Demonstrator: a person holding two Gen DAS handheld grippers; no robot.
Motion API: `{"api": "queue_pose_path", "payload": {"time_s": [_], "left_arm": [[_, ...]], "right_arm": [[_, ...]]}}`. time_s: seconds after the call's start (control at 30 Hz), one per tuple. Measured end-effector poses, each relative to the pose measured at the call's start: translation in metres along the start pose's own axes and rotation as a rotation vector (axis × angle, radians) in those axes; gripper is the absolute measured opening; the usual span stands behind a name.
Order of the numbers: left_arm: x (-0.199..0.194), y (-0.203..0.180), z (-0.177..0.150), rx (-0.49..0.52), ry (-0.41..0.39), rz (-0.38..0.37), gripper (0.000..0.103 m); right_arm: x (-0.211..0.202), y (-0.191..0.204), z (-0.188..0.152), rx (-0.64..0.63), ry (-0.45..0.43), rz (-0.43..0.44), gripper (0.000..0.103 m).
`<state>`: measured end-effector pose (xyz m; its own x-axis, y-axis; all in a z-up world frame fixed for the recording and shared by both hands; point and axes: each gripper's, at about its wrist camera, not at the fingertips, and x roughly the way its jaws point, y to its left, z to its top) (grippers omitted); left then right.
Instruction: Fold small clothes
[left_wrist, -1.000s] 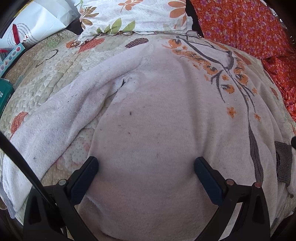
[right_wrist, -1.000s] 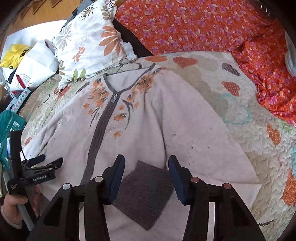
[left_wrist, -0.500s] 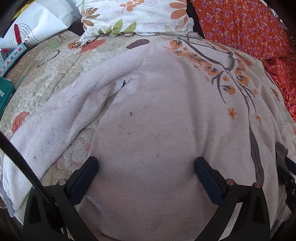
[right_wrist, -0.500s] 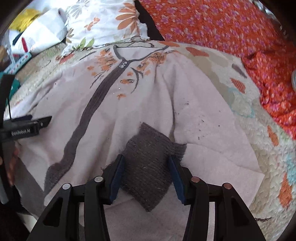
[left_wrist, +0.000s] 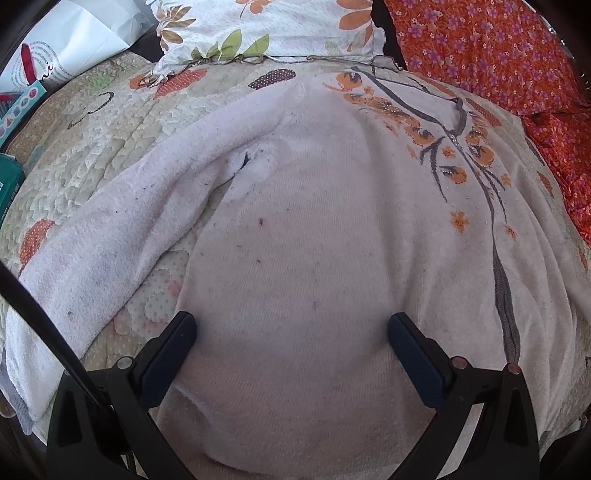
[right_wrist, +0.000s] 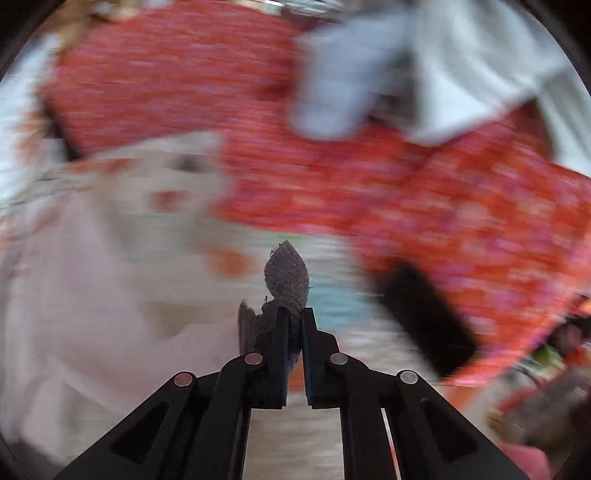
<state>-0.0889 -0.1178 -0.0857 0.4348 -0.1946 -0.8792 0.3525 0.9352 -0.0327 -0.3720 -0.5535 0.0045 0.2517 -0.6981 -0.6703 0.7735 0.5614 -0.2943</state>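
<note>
Cuff (right_wrist: 288, 275) of grey knit, a second ago lying loose between the right hand-held gripper (right_wrist: 294, 314) fingers, is now clamped there and lifted for folding, while the left hand-held gripper (left_wrist: 291, 325) stays apart over the white cardigan (left_wrist: 314, 229) on the bed.

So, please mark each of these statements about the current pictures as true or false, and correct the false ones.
1. The right gripper is shut on a grey knitted piece. True.
2. The left gripper holds the white cardigan. False: its jaws stand wide open above the cardigan, gripping nothing.
3. The cardigan carries an orange flower pattern. True.
4. The cardigan lies on a bare wooden floor. False: it lies on a quilted bedspread.
5. The right wrist view is sharp. False: everything behind the gripper is blurred.
</note>
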Motion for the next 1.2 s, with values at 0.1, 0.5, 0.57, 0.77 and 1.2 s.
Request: {"api": "queue_pose_path", "payload": {"time_s": [0.1,0.5,0.57,0.77,1.2], "left_arm": [[0.000,0.000,0.001,-0.002,0.005,0.001,0.103],[-0.023,0.018,0.001,-0.031,-0.001,-0.115,0.103],[-0.030,0.034,0.002,-0.069,-0.007,-0.141,0.103],[-0.027,0.092,-0.011,-0.199,0.046,-0.159,0.103],[-0.042,0.070,-0.057,-0.073,0.077,-0.299,0.069]], "right_arm": [[0.006,-0.025,0.001,0.042,0.024,-0.101,0.013],[-0.008,0.086,0.000,0.052,0.077,0.521,0.048],[-0.004,0.110,-0.015,0.052,0.123,0.609,0.048],[0.004,0.159,-0.050,0.012,0.210,0.712,0.048],[-0.025,0.151,-0.130,0.141,0.361,1.008,0.050]]}}
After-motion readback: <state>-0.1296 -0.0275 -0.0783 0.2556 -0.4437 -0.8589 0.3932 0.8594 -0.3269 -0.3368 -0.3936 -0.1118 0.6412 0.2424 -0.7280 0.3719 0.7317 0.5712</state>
